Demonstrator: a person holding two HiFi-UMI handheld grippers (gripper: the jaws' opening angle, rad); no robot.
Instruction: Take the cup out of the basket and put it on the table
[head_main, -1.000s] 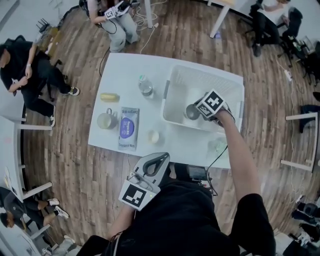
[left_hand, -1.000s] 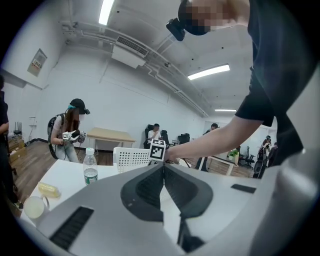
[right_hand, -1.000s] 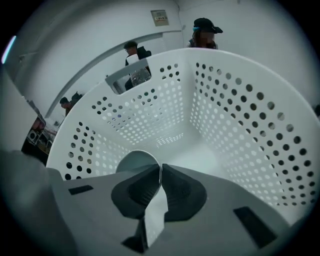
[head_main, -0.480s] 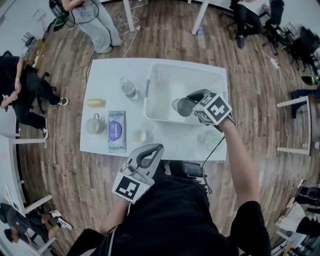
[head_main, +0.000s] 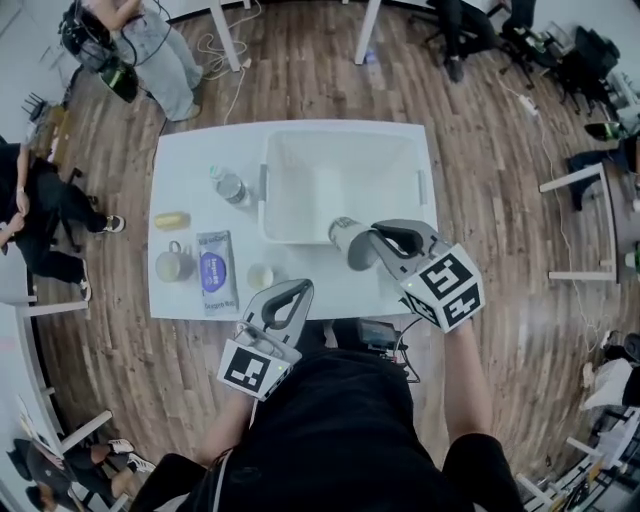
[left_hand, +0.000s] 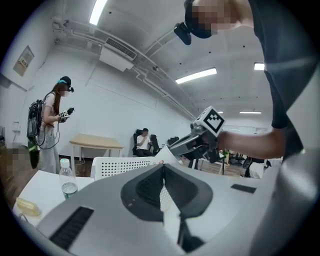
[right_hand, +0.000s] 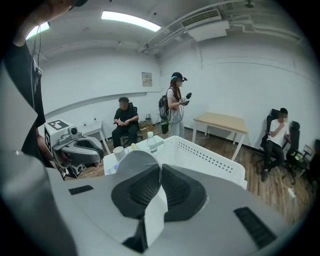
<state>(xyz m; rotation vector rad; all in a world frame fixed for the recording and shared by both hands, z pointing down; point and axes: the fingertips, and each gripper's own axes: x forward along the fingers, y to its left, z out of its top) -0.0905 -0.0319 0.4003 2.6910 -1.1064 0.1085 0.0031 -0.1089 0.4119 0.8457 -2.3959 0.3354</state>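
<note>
Half the job looks done: the cup (head_main: 345, 240) hangs clear of the white basket (head_main: 268, 205), above its near rim, its wall pinched in your right tongs (head_main: 368, 240). Your left tongs (head_main: 296, 292) sit closed and empty at the near edge of the tabletop (head_main: 185, 165). Left to do: set the cup on bare tabletop and release.

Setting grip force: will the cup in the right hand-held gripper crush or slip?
Probably light: the cup hangs from a one-wall pinch in the right hand-held gripper. Its wall looks thin, so it may dent. Round: laid sideways it could roll.
</note>
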